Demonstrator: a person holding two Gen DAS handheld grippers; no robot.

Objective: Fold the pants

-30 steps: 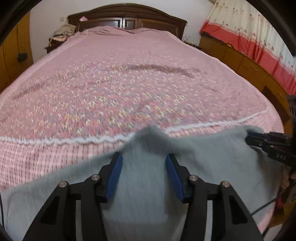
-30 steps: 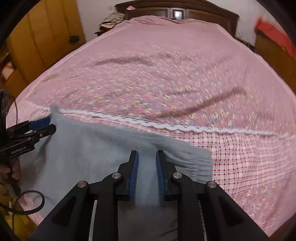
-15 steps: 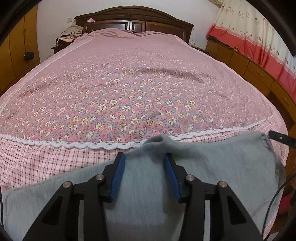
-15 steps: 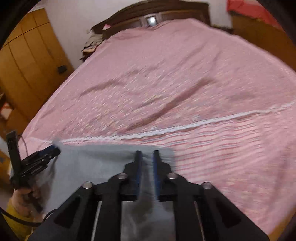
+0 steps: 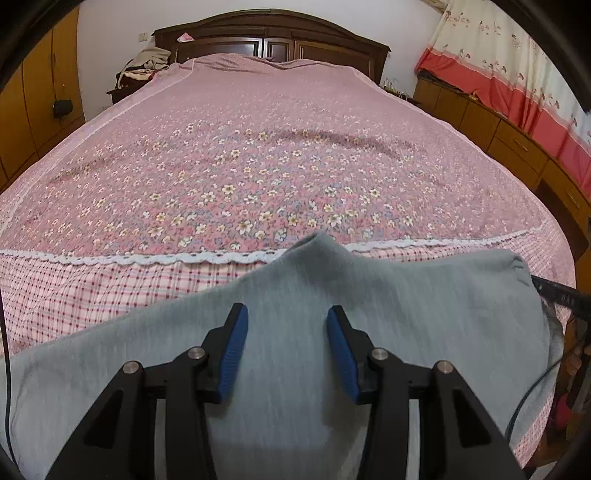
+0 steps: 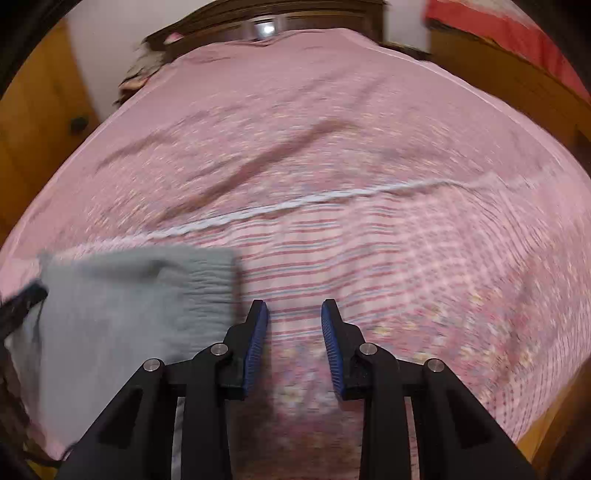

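Observation:
Grey-blue pants (image 5: 369,314) lie spread along the near edge of the bed. My left gripper (image 5: 286,325) is open just above them, with a raised peak of fabric ahead of its fingers. In the right wrist view the pants (image 6: 129,295) lie to the left, their ribbed waistband edge facing right. My right gripper (image 6: 293,325) is open and empty over the bare bedspread, just right of that edge. The right gripper's black tip (image 5: 561,295) shows at the pants' right side in the left wrist view.
The pink floral bedspread (image 5: 258,166) with a white lace strip (image 5: 147,258) covers the bed. A dark wooden headboard (image 5: 273,33) stands at the far end. Wooden cabinets (image 5: 498,125) and a red-and-cream curtain (image 5: 517,66) run along the right; wardrobes (image 5: 33,103) along the left.
My right gripper has opened, let go of the pants and swung right, off the fabric. My left gripper stays open over the pants; the view has steadied.

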